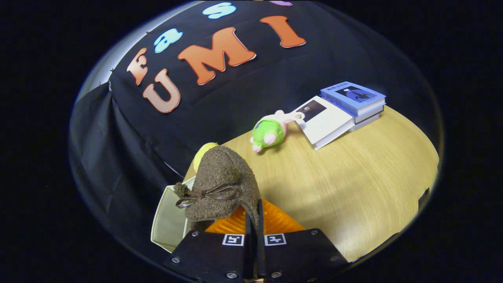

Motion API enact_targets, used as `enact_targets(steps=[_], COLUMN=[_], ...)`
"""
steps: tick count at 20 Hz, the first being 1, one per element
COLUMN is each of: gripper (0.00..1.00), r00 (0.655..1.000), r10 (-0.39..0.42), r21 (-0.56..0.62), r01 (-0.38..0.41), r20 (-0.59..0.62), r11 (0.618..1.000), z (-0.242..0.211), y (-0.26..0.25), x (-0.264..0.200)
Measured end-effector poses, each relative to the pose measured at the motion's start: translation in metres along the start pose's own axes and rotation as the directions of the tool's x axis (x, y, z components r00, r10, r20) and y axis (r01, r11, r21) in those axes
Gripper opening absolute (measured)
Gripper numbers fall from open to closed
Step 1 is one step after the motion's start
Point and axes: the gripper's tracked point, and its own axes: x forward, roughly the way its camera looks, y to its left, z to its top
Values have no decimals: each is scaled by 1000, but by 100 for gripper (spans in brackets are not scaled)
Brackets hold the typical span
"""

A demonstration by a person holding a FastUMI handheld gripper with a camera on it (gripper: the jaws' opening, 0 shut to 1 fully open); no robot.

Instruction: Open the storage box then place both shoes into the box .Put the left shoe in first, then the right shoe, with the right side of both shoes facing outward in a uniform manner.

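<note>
A brown fuzzy shoe (220, 181) with a thin leather bow and small pom-poms hangs in the air, toe pointing away from me. My gripper (254, 220) is shut on the shoe's rear rim, and the fingers stand almost together with the thin edge pinched between them. Below and to the left of the shoe is the pale cream storage box (168, 220), of which I see a wall and part of the inside. The shoe hides the rest of the box.
The wooden table (353, 177) stretches ahead and to the right. A green and pink plush toy (270, 131) lies beyond the shoe, and a stack of books (342, 112) lies further right. Just behind the shoe peeks a yellow object (203, 154). Black cloth walls the back.
</note>
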Motion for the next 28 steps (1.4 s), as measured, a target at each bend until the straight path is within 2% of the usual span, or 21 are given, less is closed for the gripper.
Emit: enact_targets(steps=[6,9,13,16,18,21,23,25,28], gripper=[4,4,4,4,4,5,6,14,36], r00=[987,980,978,972,967,976,974,973,976], r10=[150,180,173,151,135,70,89,109,115], r21=[-50,-67,-61,-58,-67,-109,-86,-57,-73], r01=[-153,-186,-181,-164,-152,-94,-109,-123,-131], r20=[-59,-81,-116,-181,-216,-206,-210,-201,-185], r11=[987,980,982,985,986,990,990,991,989], z=[-13,-22,-39,-55,-77,-82,-85,-81,-80], y=[95,126,149,148,152,141,145,149,153], x=[4,9,29,45,54,64,68,65,59])
